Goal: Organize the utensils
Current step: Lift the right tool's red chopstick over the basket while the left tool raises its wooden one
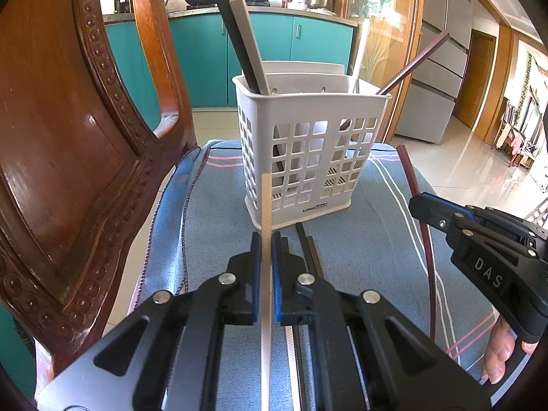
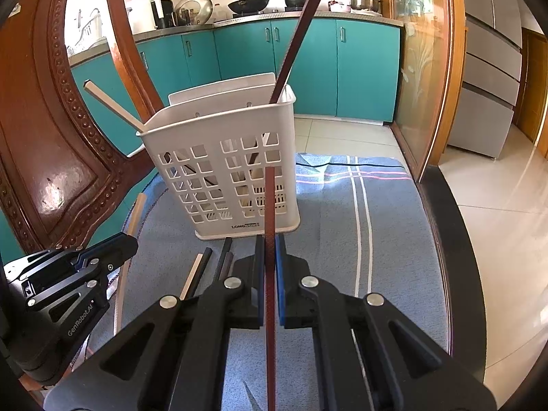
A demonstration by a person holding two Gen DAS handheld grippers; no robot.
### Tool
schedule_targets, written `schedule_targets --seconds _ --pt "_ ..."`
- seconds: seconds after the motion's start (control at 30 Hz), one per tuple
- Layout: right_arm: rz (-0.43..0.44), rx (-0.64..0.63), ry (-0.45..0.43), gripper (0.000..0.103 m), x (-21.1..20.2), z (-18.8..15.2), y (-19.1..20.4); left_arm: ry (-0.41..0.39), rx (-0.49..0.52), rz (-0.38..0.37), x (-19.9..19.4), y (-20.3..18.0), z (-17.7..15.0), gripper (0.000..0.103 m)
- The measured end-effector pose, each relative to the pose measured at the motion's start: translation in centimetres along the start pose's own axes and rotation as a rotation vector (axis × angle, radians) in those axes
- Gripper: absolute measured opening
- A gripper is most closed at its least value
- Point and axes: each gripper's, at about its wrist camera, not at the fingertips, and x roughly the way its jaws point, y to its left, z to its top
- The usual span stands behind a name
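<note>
Left wrist view: your left gripper (image 1: 266,239) pinches a beige chopstick (image 1: 266,205); right gripper (image 2: 270,239) pinches a red chopstick (image 2: 270,198), both just before the basket (image 1: 298,157).

White basket (image 1: 308,157), beige chopstick (image 1: 266,212), dark-red chopstick (image 2: 270,226).

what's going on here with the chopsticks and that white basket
A person holds a gripper in each hand over a blue cloth. The left gripper is shut on a beige chopstick, the right gripper on a dark red chopstick. Both point at the white utensil holder, which already has several chopsticks. A few more lie on the cloth.
</note>
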Motion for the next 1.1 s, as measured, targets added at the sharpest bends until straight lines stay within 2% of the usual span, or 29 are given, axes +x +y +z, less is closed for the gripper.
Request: schedule_targets --seconds 0.8,0.97,1.1 --pt "-0.002 -0.012 0.008 0.007 0.6 -0.1 0.6 0.004 0.000 0.001 0.2 0.0 -0.2 0.007" --pt "0.016 0.000 -0.007 0.007 -0.1 0.0 0.3 -0.042 -0.016 -0.006 -0.7 0.1 0.0 0.007" --pt "0.047 0.010 -0.056 0.007 -2.5 0.8 0.2 -0.086 -0.033 -0.027 -2.5 0.4 0.6 0.007"
